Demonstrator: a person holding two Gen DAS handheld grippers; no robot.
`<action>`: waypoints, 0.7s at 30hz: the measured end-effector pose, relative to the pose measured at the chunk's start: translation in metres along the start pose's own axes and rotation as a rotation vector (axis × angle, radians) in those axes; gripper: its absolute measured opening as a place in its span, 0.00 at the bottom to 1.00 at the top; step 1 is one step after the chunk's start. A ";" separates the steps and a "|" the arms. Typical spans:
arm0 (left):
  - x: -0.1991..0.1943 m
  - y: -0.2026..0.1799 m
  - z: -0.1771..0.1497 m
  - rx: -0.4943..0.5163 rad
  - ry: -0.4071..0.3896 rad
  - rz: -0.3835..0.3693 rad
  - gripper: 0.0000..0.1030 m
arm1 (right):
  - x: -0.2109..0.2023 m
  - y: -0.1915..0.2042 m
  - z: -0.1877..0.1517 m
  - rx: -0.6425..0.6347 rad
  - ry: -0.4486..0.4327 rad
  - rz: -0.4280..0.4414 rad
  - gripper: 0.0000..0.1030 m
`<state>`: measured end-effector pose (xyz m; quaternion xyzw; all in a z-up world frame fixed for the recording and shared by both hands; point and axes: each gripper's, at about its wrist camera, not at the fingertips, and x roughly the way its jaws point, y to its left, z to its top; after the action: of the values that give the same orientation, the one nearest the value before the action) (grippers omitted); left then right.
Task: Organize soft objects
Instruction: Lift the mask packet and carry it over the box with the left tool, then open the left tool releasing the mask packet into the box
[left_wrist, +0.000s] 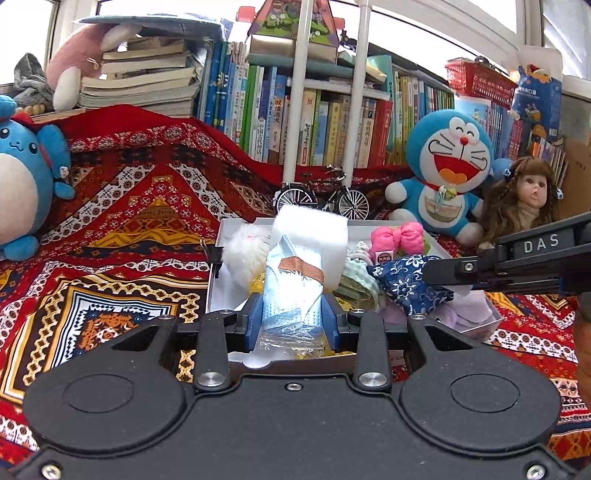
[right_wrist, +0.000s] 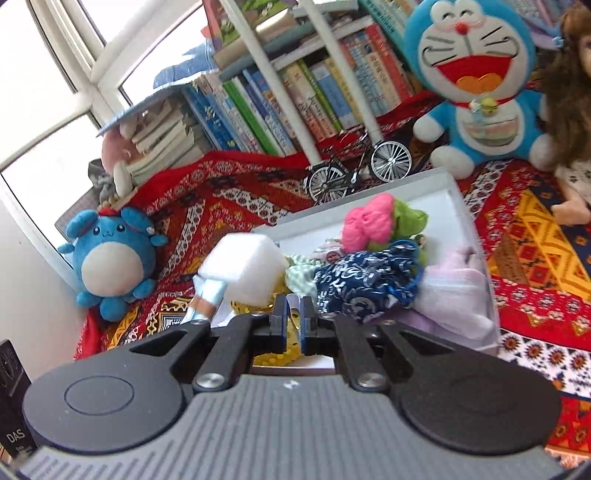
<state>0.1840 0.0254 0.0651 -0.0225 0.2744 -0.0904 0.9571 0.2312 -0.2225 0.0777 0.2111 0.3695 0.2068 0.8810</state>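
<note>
On the patterned red cloth (left_wrist: 122, 206), the white tray (left_wrist: 216, 273) already holds a fluffy white toy (left_wrist: 245, 254), a pink bow (left_wrist: 397, 236), a blue floral pouch (left_wrist: 402, 280) and lilac cloth. The left gripper (left_wrist: 293, 314) pinches a crinkly plastic packet (left_wrist: 291, 291), carrying a white foam block (left_wrist: 314, 240) above the tray. The right gripper (right_wrist: 293, 317) is pressed nearly together, empty. Judging by this, sorting is well along; packet and block remain unplaced.

Left gripper (left_wrist: 293, 314) clamps a clear packet (left_wrist: 291, 295) topped by white foam (left_wrist: 314, 236), above the white tray (left_wrist: 399, 226); right gripper (left_wrist: 439, 275) alongside.
</note>
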 end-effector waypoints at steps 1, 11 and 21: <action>0.004 0.000 0.000 0.004 0.006 0.002 0.31 | 0.004 0.001 0.000 -0.002 0.007 -0.003 0.10; 0.040 0.001 0.002 -0.012 0.055 0.010 0.32 | 0.044 -0.002 0.003 -0.009 0.072 -0.058 0.11; 0.054 0.001 0.002 -0.012 0.084 0.028 0.33 | 0.060 -0.008 0.003 0.027 0.074 -0.059 0.15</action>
<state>0.2303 0.0168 0.0388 -0.0207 0.3151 -0.0761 0.9458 0.2735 -0.1986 0.0414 0.2044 0.4108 0.1835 0.8694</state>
